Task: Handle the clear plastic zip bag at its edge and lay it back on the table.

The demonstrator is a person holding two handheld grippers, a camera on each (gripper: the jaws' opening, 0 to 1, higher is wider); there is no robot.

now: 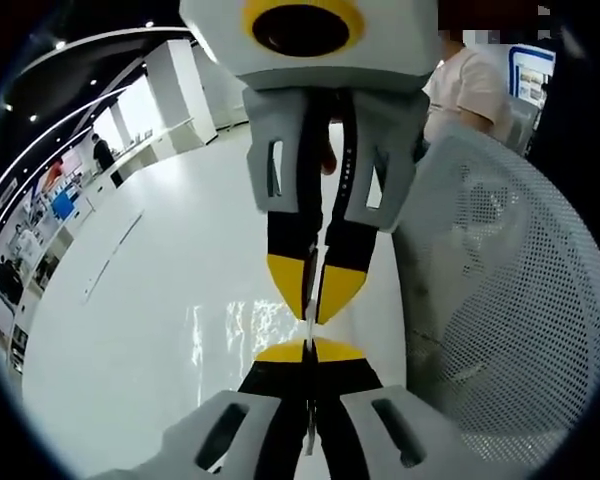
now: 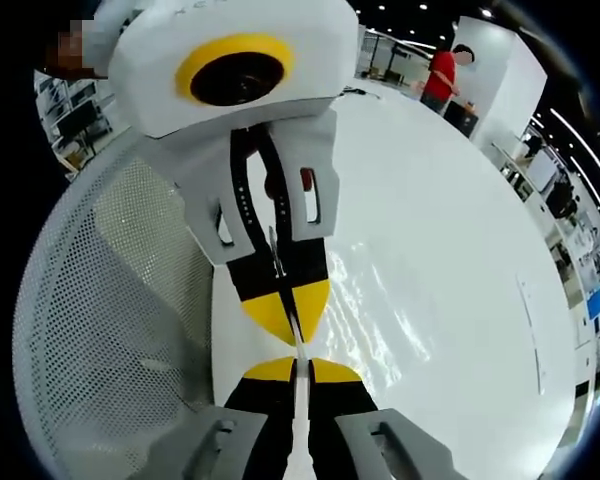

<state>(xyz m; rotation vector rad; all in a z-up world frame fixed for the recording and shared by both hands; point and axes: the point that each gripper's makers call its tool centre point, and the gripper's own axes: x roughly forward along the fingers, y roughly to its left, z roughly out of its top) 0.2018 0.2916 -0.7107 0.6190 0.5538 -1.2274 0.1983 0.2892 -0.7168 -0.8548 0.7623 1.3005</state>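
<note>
The clear plastic zip bag (image 1: 235, 330) hangs over the white table (image 1: 130, 300) as a glinting, see-through sheet. Its thin edge runs between both pairs of yellow-tipped jaws. My left gripper (image 1: 309, 352) rises from the bottom of the left gripper view, shut on that edge. My right gripper (image 1: 314, 300) comes down from the top, tip to tip with it, also shut on the edge. In the right gripper view, the right gripper (image 2: 298, 368) is at the bottom and the left gripper (image 2: 288, 318) above it. The bag (image 2: 380, 310) shimmers to their right.
A white mesh chair back (image 1: 500, 290) stands close beside the table edge, also seen in the right gripper view (image 2: 110, 300). A person in a pale shirt (image 1: 475, 85) is behind it. Another person in red (image 2: 442, 72) stands far across the table (image 2: 460, 250).
</note>
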